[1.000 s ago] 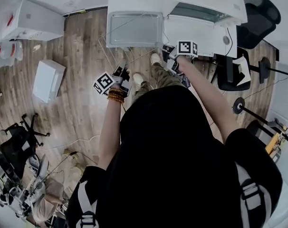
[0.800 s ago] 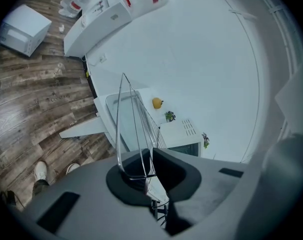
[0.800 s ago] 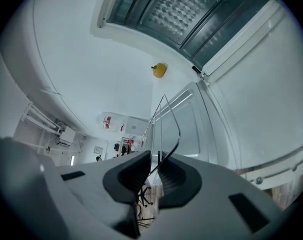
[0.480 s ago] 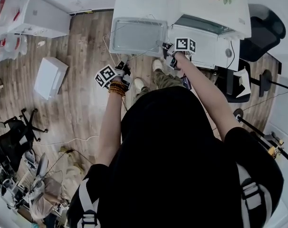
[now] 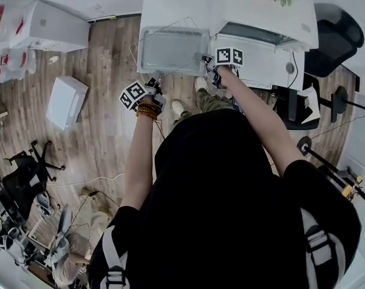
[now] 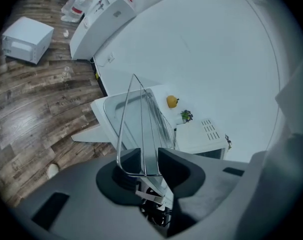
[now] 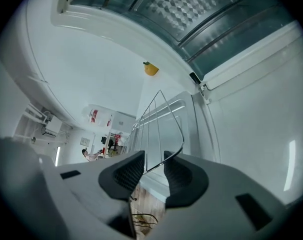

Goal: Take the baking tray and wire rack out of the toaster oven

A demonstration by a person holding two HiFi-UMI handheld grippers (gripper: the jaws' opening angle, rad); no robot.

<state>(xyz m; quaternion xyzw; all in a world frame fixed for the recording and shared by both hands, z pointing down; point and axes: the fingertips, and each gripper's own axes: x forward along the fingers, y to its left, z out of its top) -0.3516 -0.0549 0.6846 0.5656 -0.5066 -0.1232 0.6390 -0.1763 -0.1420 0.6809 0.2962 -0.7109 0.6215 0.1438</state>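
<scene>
Well, nearest stands the person (image 5: 230, 197) in a black top, both arms stretched forward above the wooden floor (image 5: 104, 131), a bead bracelet (image 5: 147, 110) on the left wrist. The left tool (image 6: 149, 159) and the right tool (image 7: 153, 171) sit at the near edge of the wire rack (image 6: 141, 116), one toward each near corner. Both have just been spreading. The left tool's jaws stand a little apart with the rack's edge wire between them, not pinched. The right tool's jaws are parted the same way, the curved corner wire running through the gap without being squeezed. From the tools the rack stretches away over the baking tray (image 5: 173, 50); whether its far end rests on the tray I cannot tell. The tray lies flat on the white desk (image 5: 182, 2), close to the desk's near edge. Just beside it, on the right, is the white toaster oven (image 5: 261, 56), out of which both pieces have come. Further back on the desk are a small yellow fruit (image 6: 172, 101) and a little plant (image 6: 186, 116). Well off to the left, a white box (image 5: 65, 101) sits on the floor.
</scene>
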